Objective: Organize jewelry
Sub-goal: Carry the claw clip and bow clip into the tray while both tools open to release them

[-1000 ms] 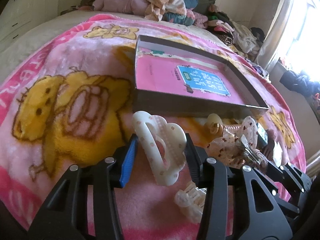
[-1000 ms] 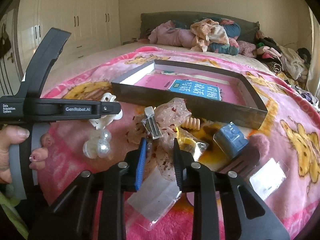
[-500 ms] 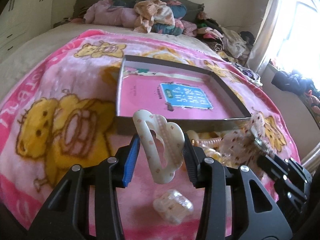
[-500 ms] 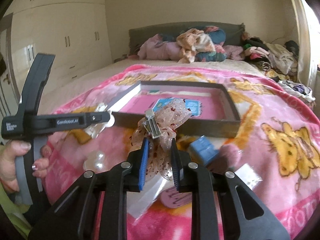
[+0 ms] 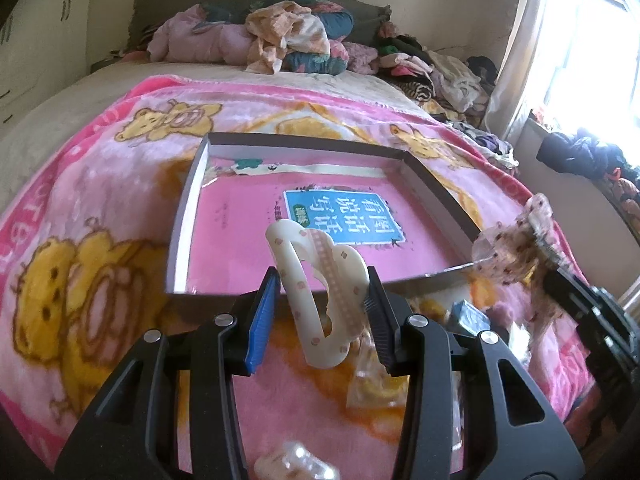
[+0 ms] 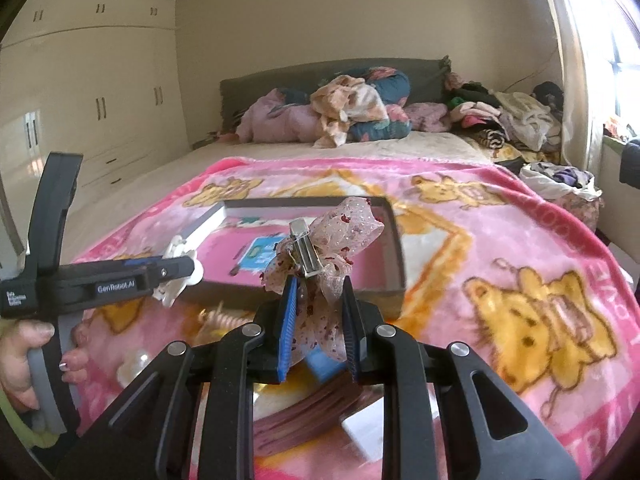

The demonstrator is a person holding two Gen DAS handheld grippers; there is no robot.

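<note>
Both grippers hover just short of the shallow box [image 5: 182, 216], left gripper [image 5: 322, 304] clamped on a white claw clip [image 5: 320, 292], right gripper [image 6: 318, 316] on a lace bow clip [image 6: 332, 236]; each should clear the box's near wall before release.

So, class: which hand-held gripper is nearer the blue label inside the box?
Left. The left hand-held gripper hangs at the box's near wall below the blue label; the right hand-held gripper is beyond the box's corner.

left wrist: close, downward | right wrist: flatter | shared: box [image 5: 304, 148]
</note>
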